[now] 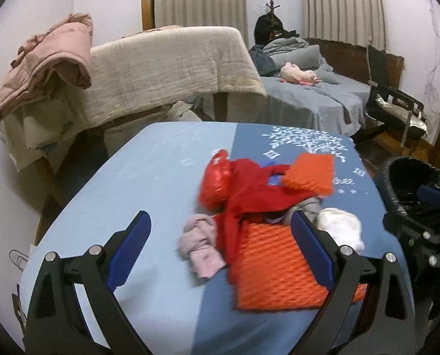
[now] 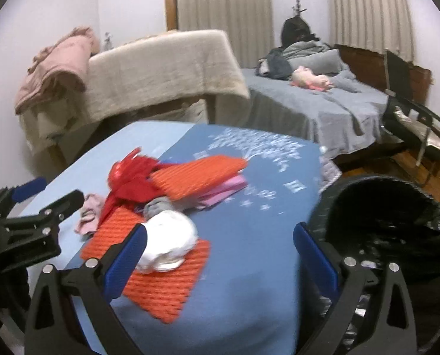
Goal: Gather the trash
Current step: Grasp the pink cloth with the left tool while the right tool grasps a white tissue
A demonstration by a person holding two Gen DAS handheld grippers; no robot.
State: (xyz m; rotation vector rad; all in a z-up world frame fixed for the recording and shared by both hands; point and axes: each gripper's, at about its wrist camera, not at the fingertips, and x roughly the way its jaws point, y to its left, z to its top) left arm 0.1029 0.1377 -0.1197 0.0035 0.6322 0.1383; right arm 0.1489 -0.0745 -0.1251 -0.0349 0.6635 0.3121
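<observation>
A heap of trash lies on the blue-covered table [image 1: 131,177]: a red plastic bag [image 1: 217,183], a small orange foam net [image 1: 308,174], a large orange foam sheet [image 1: 273,266], a pink crumpled wad [image 1: 199,248] and a white crumpled wad [image 1: 341,227]. My left gripper [image 1: 220,217] is open just above the near side of the heap, with nothing in it. My right gripper [image 2: 220,230] is open too, over the table's [image 2: 249,281] right part, and its left finger is next to the white wad [image 2: 169,236]. The black-lined bin [image 2: 382,207] stands to the right of the table.
Behind the table are a piece of furniture under a beige cover [image 1: 172,68] with a pink jacket [image 1: 48,59] on it, and a grey bed [image 1: 308,100] with a plush toy [image 1: 299,74]. A black chair [image 1: 394,94] stands at the far right. The left gripper [image 2: 54,192] shows at the left edge.
</observation>
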